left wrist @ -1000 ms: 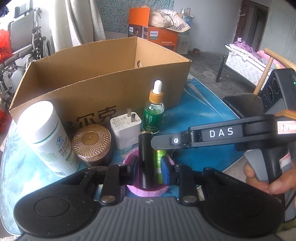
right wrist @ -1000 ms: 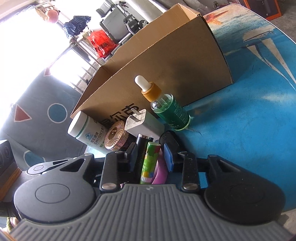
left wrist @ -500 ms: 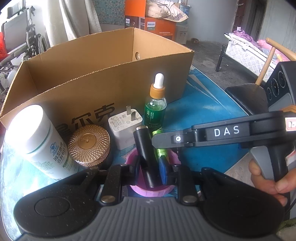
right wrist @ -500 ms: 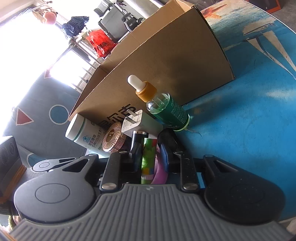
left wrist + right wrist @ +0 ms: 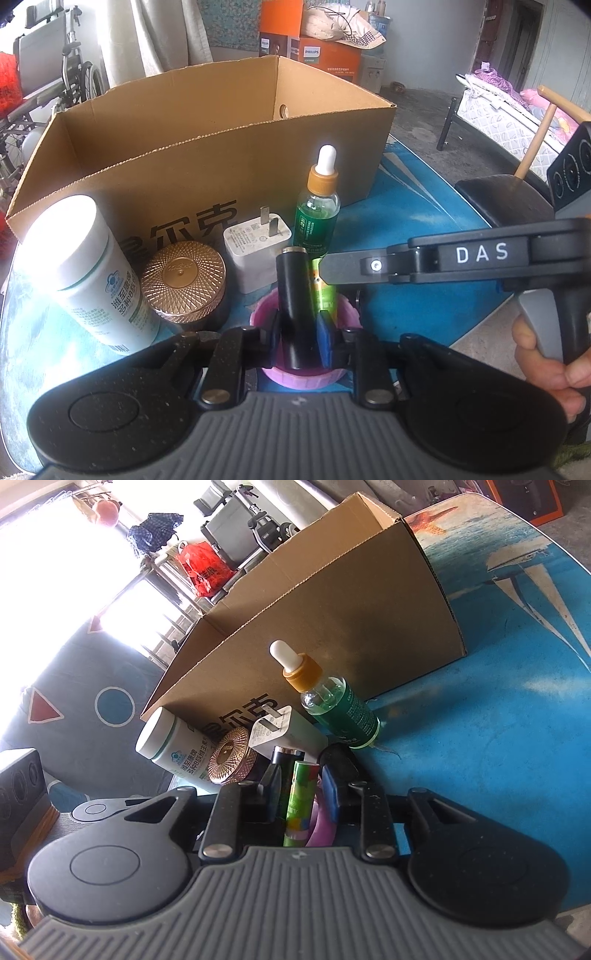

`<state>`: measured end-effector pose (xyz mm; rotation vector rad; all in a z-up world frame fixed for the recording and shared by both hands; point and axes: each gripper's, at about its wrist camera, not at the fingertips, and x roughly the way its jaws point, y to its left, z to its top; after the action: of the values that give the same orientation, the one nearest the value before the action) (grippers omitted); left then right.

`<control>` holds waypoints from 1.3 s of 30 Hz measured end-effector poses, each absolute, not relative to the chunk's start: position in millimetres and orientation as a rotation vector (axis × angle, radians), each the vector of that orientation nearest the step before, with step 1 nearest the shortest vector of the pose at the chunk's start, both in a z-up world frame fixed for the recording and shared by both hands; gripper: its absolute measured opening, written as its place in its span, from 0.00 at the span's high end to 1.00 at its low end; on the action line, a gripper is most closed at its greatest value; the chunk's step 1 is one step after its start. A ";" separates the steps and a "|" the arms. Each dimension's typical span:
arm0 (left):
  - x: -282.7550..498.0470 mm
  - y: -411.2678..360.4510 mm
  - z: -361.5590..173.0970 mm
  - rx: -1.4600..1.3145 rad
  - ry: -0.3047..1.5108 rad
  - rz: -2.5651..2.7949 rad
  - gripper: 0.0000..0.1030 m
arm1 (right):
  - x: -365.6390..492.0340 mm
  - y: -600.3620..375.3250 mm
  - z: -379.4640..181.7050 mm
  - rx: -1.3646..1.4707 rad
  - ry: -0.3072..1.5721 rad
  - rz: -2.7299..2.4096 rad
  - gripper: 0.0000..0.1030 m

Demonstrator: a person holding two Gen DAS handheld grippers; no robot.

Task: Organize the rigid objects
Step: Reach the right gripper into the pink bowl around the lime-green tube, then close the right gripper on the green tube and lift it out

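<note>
Both wrist cameras look steeply down along their grippers, close over the blue counter (image 5: 413, 221); the left faces the box (image 5: 221, 166) head-on, the right from its corner, sharing box and bottles

My left gripper (image 5: 301, 334) closes on the tube (image 5: 294, 306) standing in the cup (image 5: 303, 376); my right gripper (image 5: 301, 794) closes on the stick (image 5: 300, 801) beside it; behind stand the jar (image 5: 183, 282), charger (image 5: 256, 254) and dropper bottle (image 5: 317, 218); the pill bottle (image 5: 92, 273) stands left; the box (image 5: 207, 177) sits behind all, mid-tabletop (image 5: 413, 221).
</note>
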<state>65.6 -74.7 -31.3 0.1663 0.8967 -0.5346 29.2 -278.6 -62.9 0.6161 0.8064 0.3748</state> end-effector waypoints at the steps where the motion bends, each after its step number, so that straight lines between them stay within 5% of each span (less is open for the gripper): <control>1: 65.5 -72.7 -30.4 0.152 0.890 -0.537 0.79 | 29.2 -278.4 -61.9 0.614 0.804 0.374 0.76; 12: 65.9 -56.9 -20.7 0.048 0.845 -0.550 0.81 | 25.8 -276.7 -53.5 0.653 0.808 0.401 0.74; 20: 70.5 -44.9 -24.7 -0.038 0.870 -0.564 0.83 | 22.9 -295.0 -79.5 1.008 0.895 0.429 0.72; 22: 70.9 -42.5 -26.0 -0.050 0.878 -0.573 0.99 | 21.8 -296.5 -90.3 1.108 0.928 0.426 0.72; 28: 73.9 -33.9 -31.8 -0.091 0.898 -0.580 0.97 | 18.9 -295.7 -104.4 1.251 0.955 0.375 0.72; 39: 64.9 -40.7 -24.3 -0.051 0.843 -0.613 0.81 | 18.4 -290.3 -50.0 0.840 0.800 0.303 0.54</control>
<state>64.9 -40.7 -24.3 -0.0509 0.8426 -0.6130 18.4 -290.3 -50.0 0.8403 0.7999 0.3029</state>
